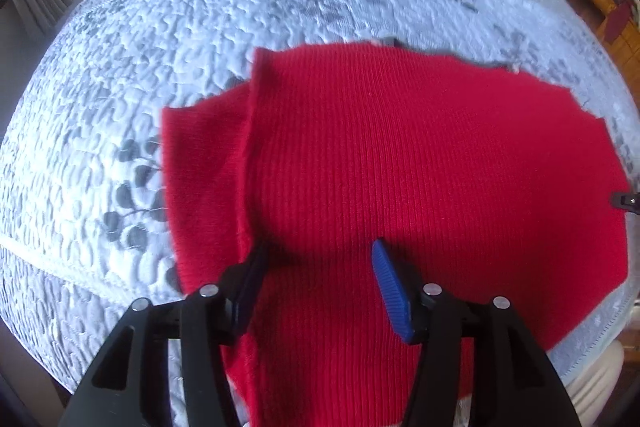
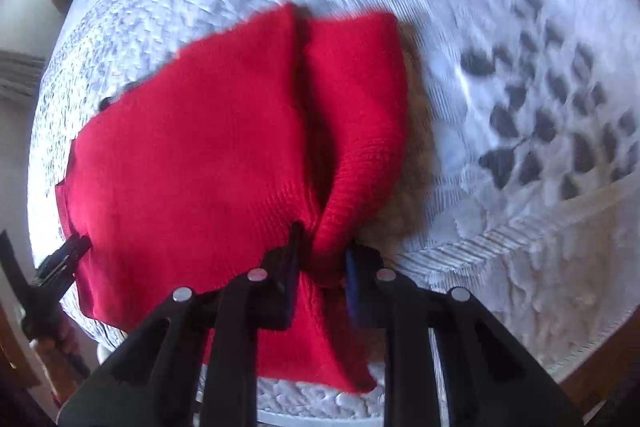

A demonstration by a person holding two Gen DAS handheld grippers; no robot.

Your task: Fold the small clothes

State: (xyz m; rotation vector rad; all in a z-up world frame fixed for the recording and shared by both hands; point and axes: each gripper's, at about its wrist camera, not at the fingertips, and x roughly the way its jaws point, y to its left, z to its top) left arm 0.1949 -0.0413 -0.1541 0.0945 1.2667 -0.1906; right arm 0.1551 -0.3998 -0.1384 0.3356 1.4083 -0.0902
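Lying: red ribbed knit garment (image 1: 400, 167) on the white quilted bed cover (image 1: 200, 27)
Left gripper (image 1: 320, 279): fingers released, spread over the near edge
Right gripper (image 2: 320, 267): fingers clenched on a bunched fold of the garment's right side

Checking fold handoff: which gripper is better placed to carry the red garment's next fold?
Right. The right gripper already pinches a bunched fold of the red knit garment. The left gripper hangs open over flat fabric, holding nothing.
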